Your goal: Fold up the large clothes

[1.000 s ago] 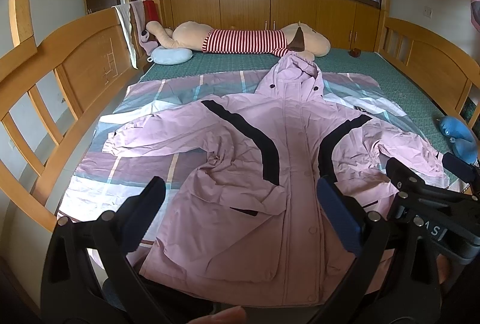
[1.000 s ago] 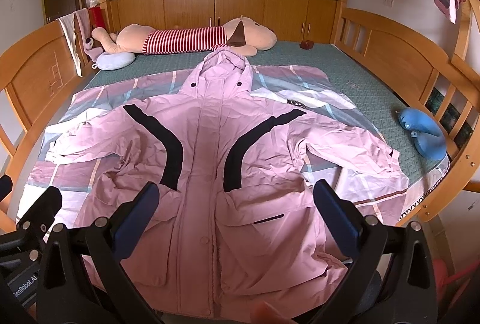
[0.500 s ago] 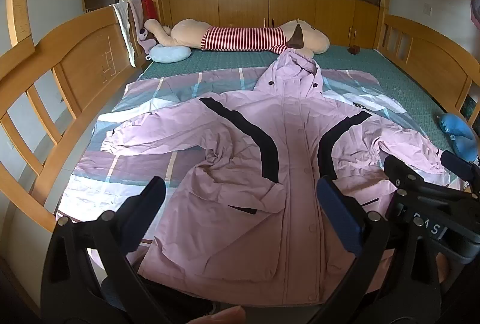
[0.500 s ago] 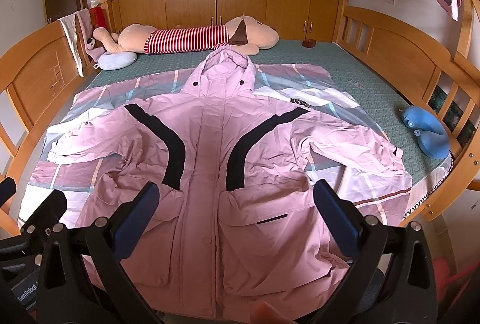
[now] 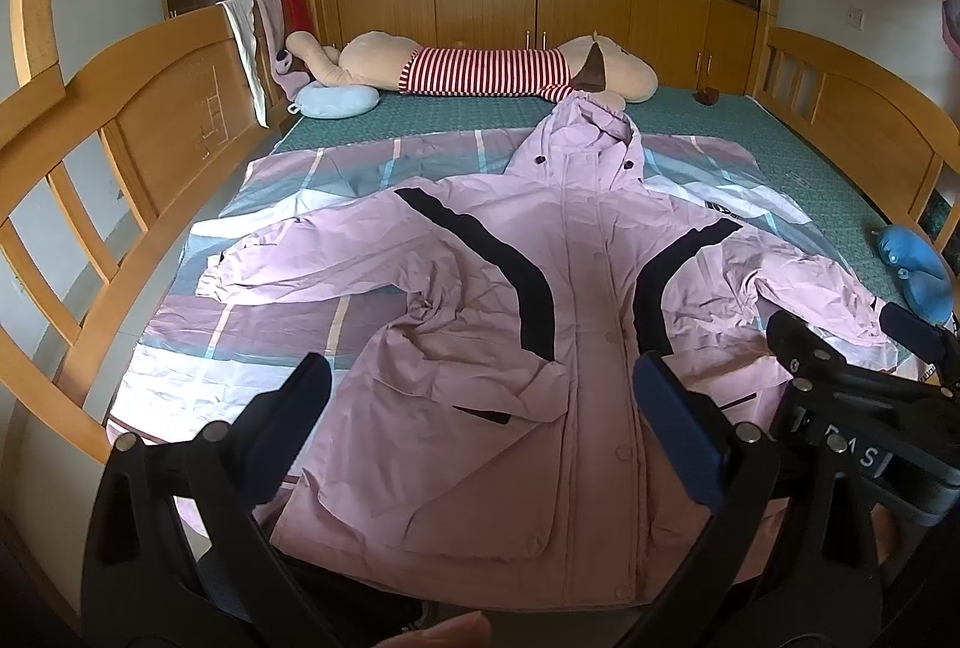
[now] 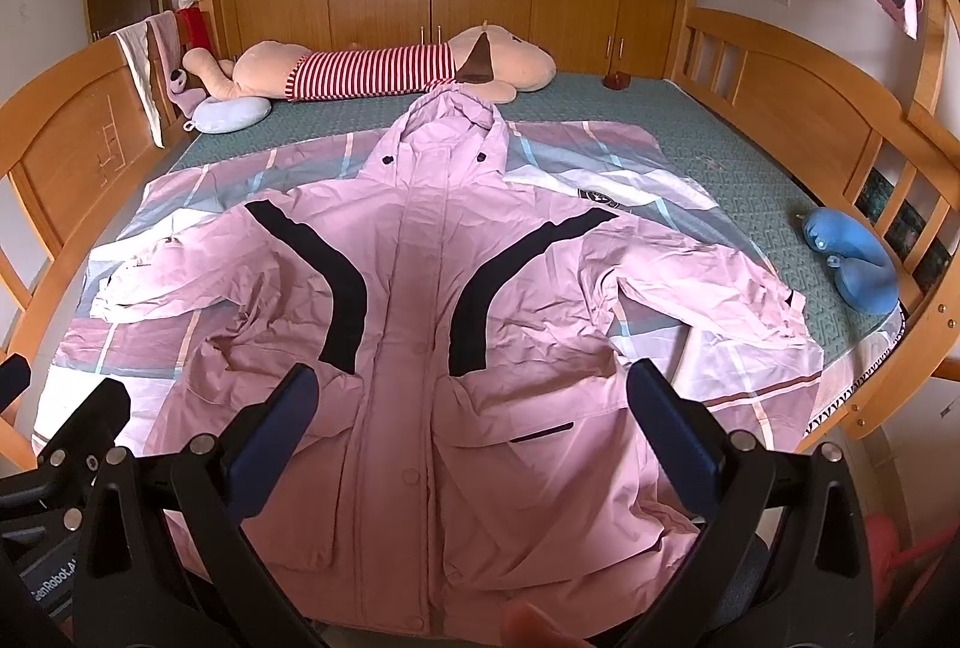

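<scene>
Both claws, left gripper [image 5: 480, 408] and right gripper [image 6: 468, 408], gape wide and empty above the hooded pink jacket [image 6: 420, 300] ahead (seemingly buttoned), sleeves spread, no fold begun.

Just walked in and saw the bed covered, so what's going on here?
A person holds a claw in each hand over a pink jacket spread front-up on the bed, hood toward the striped plush toy, sleeves out to both sides. The left claw and right claw are both open near the hem, gripping nothing. No fold is made yet.
</scene>
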`<state>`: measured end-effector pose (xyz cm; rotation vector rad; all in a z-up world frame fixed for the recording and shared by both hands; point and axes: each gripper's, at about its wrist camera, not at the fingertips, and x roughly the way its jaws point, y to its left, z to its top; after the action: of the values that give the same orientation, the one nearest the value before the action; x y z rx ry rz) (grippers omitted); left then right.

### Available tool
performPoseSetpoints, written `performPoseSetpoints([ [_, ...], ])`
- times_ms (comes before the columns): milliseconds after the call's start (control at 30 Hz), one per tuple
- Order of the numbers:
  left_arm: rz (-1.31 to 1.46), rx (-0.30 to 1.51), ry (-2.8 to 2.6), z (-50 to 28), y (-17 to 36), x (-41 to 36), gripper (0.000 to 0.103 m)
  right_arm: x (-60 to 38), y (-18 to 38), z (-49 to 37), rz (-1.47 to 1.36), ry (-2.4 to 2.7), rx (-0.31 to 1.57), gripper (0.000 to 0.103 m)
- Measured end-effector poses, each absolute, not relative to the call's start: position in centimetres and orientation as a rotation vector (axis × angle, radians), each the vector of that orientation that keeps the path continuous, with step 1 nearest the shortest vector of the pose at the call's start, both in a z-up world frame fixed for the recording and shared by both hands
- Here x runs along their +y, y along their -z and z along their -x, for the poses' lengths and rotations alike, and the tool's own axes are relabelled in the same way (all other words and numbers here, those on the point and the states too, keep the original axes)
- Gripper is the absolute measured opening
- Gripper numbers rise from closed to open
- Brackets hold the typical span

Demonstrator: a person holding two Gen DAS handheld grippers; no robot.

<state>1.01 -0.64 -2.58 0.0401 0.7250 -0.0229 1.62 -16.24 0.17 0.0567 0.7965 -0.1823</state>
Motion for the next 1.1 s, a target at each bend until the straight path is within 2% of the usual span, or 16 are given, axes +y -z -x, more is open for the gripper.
performPoseSetpoints([
  [900,-0.054,0.754,0.03,-2.0,4.0,-1.3,0.101,-17.2,1.1,-2.6,-0.067,0.17,0.82,0.102],
  [1100,-0.045,0.773,-0.03,-3.9,6.0,-1.5,0.101,-22.1,0.9,-3.9,-0.116,0.349,0.705,0.102],
])
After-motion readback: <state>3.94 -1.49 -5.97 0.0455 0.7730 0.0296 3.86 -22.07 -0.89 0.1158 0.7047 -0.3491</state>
